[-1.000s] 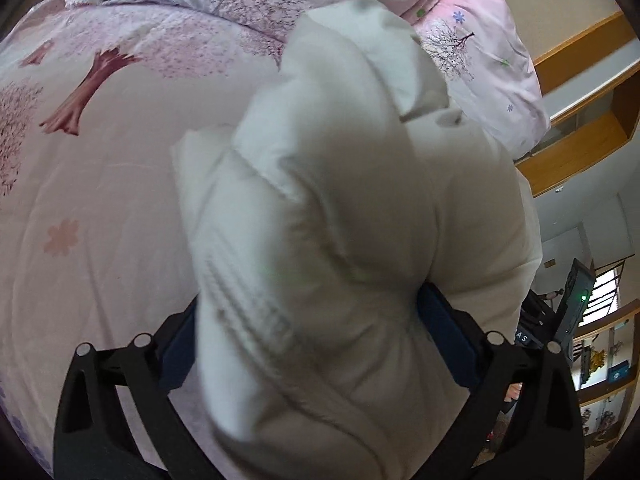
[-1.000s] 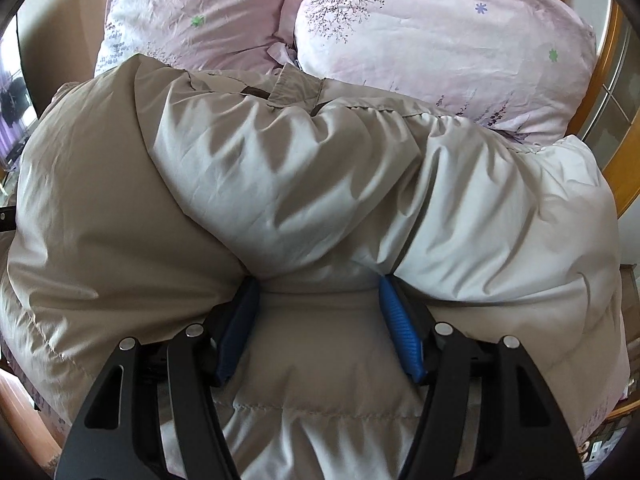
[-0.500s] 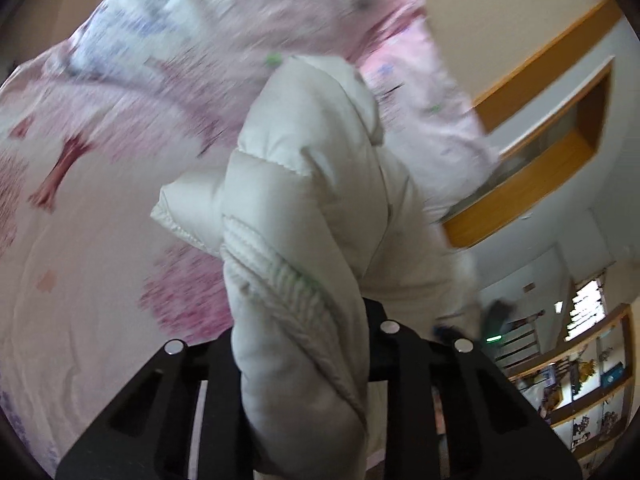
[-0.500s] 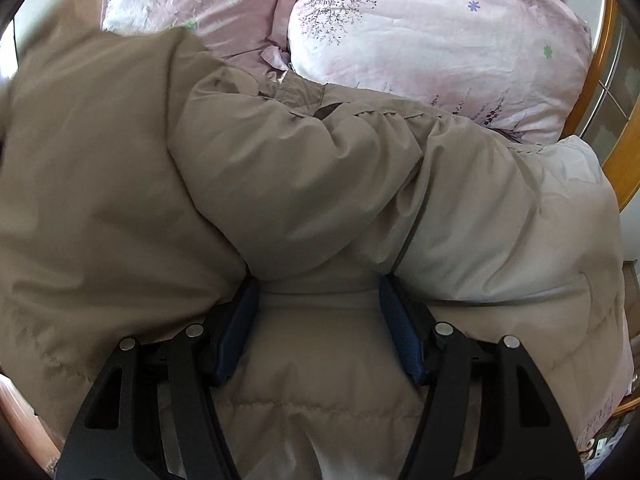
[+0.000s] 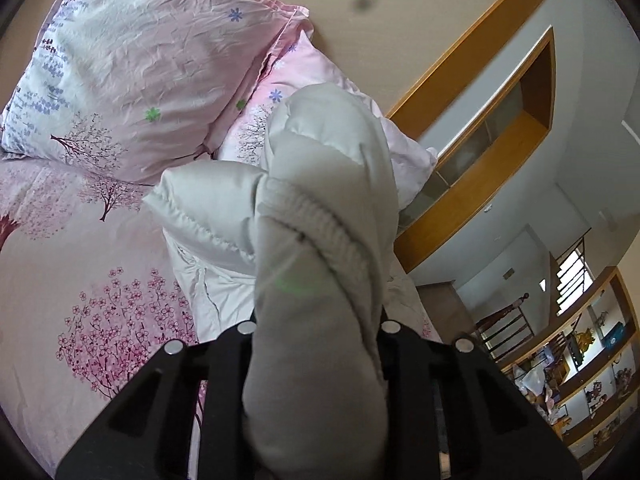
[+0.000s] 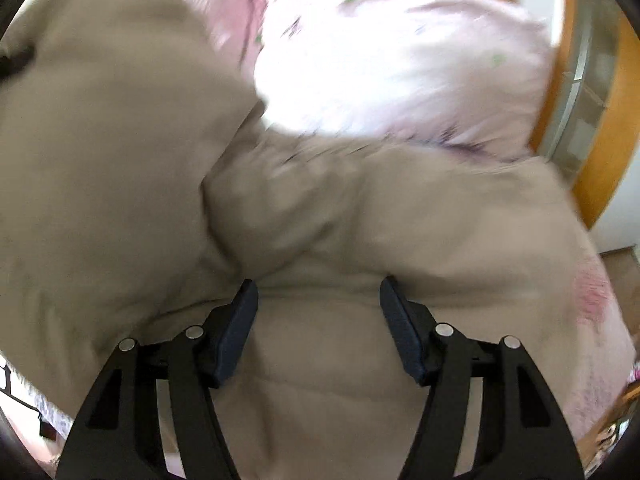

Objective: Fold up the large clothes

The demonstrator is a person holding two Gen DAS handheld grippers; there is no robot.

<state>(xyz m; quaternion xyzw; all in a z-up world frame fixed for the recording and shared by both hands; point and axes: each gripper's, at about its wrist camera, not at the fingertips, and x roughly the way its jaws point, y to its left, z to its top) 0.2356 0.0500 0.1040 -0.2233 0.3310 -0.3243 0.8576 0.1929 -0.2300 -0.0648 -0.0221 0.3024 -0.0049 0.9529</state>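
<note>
On bed (image 5: pixel 60 264): two pillows (image 5: pixel 132 80), one padded jacket (image 5: pixel 320 208). Left gripper (image 5: pixel 316 320) jaws clenched on its cuff; right gripper (image 6: pixel 318 312) jaws clamp a thick fold.

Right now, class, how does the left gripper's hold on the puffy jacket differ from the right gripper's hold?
The left gripper is pinched narrow on a thin bunch ending in a ribbed cuff; the right gripper stands wide around a thick padded fold of the jacket.
The left gripper's pads are buried in fabric; the right gripper's blue pads show.
The left view is sharp; the right view is blurred.
Both clamp the same pale jacket above a pink floral bed.
</note>
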